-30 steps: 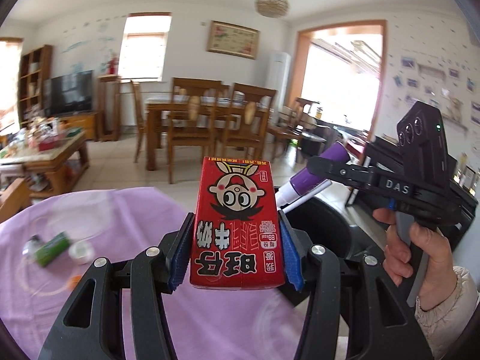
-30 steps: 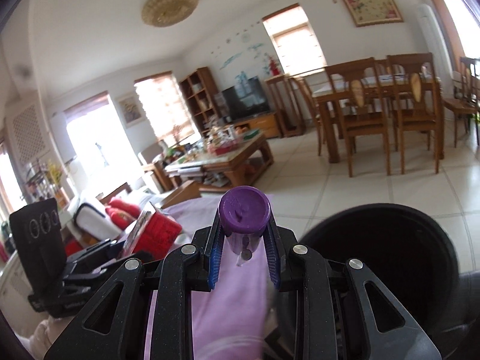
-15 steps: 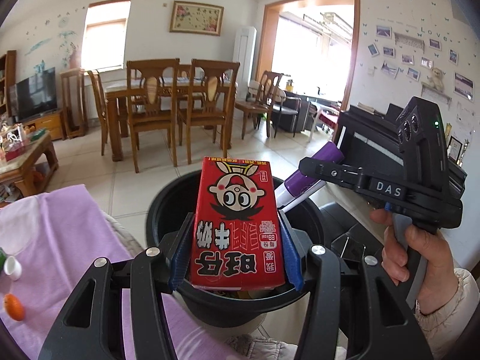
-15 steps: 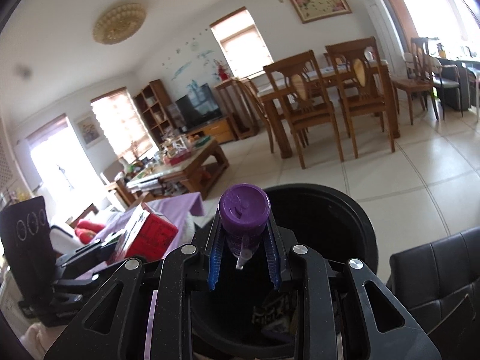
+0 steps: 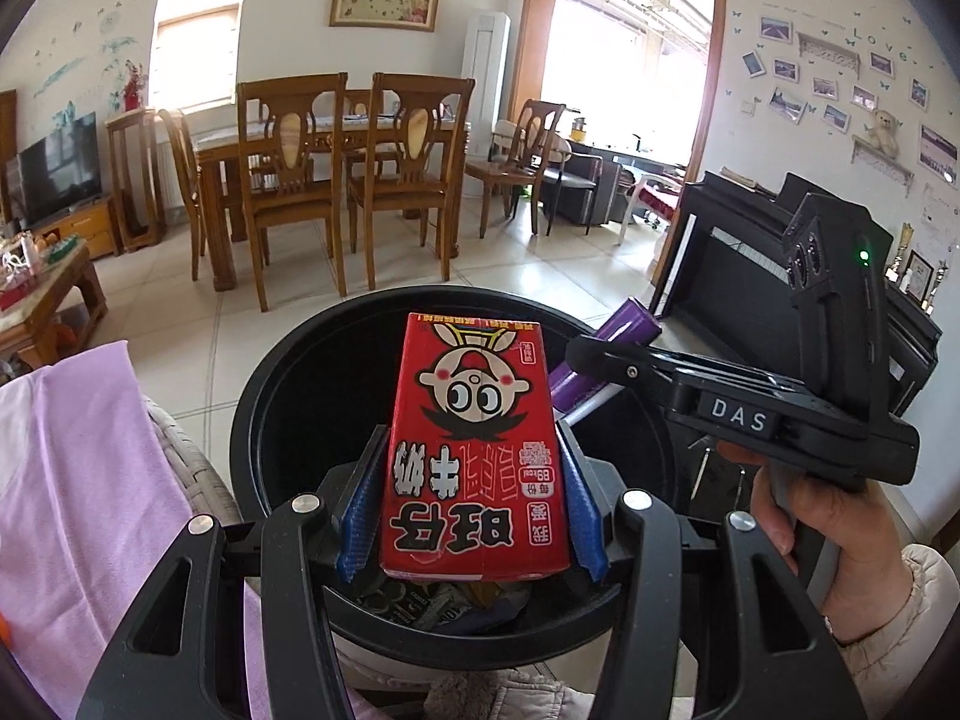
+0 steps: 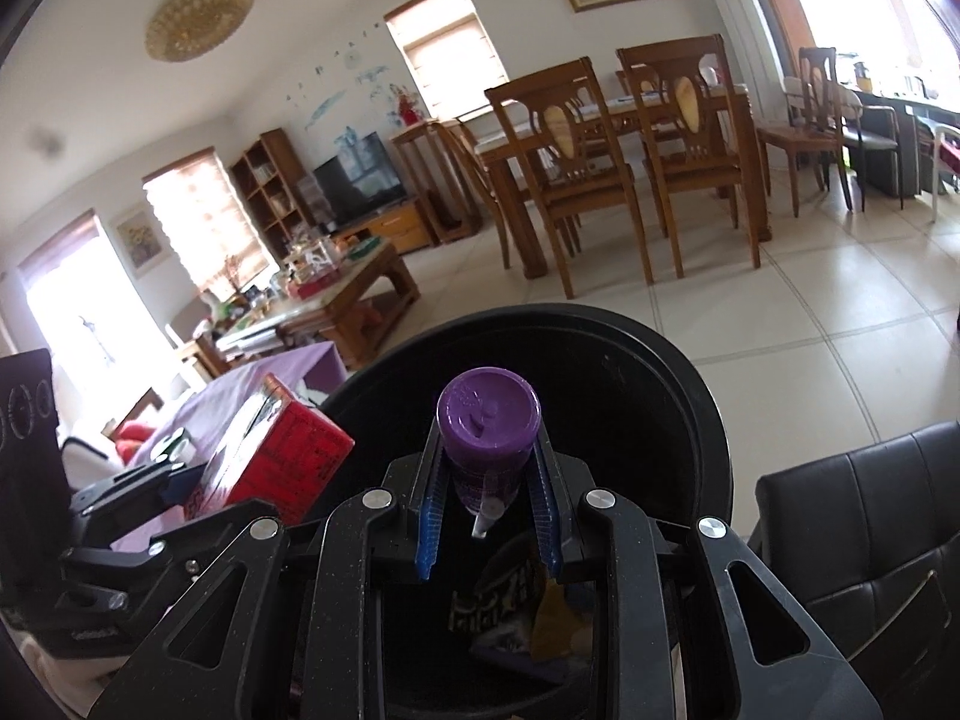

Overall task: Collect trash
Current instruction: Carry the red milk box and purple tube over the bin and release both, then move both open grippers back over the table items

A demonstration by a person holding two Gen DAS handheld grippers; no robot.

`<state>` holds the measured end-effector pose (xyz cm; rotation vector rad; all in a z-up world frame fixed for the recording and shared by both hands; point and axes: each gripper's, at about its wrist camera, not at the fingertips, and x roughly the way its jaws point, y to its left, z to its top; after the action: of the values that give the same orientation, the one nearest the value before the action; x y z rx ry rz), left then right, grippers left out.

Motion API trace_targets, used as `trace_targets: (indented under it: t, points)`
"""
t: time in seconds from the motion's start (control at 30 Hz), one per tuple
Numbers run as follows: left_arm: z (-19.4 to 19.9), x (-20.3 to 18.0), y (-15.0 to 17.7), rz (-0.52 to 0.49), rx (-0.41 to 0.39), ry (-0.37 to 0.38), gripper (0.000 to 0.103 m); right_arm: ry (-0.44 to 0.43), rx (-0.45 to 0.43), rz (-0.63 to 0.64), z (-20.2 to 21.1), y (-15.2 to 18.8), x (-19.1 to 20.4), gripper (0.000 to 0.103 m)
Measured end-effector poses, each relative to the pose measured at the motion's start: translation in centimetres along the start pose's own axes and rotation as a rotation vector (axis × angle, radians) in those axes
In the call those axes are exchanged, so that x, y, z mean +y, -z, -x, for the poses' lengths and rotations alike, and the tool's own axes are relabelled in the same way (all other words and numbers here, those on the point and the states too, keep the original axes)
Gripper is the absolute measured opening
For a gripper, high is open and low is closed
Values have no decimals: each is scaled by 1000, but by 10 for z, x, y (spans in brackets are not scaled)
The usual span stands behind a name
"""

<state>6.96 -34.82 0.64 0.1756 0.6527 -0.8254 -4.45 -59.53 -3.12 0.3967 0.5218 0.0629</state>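
Left wrist view: the left gripper pinches a red milk carton between its blue pads, holding it directly over the open black bin, where other wrappers already lie. The right gripper, held in a hand, hangs over the bin's right side with a purple tube.

Right wrist view: the right gripper is clamped on the purple tube, also above the bin; the carton sits at the bin's left rim.

The step in hand looks like the drop: next, both pairs of jaws should spread so the pieces fall inside.
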Motion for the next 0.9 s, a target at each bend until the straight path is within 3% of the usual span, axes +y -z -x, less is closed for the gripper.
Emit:
trace_targets:
  t: [0.13, 0.23, 0.3, 0.37, 0.4, 0.47, 0.6, 0.63, 0.9]
  points:
    - [0, -2, 0, -4, -2, -15, 54, 7, 18, -1, -12, -5, 4, 26]
    - [3, -4, 0, 6, -15, -47, 77, 13, 37, 0, -19, -5, 5, 27]
    - [8, -4, 0, 9, -41, -59, 84, 21, 44, 8, -20, -2, 9, 41]
    - [12, -4, 0, 8, -49, -66, 86, 24, 37, 6, -19, -3, 10, 67]
    - [14, -4, -1, 7, -52, -69, 86, 18, 33, 3, -19, -3, 11, 69]
    - [20, -4, 0, 8, -58, -73, 86, 27, 30, 12, -17, -3, 15, 69]
    - [38, 2, 1, 16, -90, -86, 96, 28, 28, 28, -15, -2, 27, 73]
    - [42, 5, 2, 17, -95, -90, 96, 29, 24, 31, -14, -3, 31, 79]
    - [84, 48, 18, 90, -121, -147, 96, 12, 32, 104, -22, -4, 86, 80]
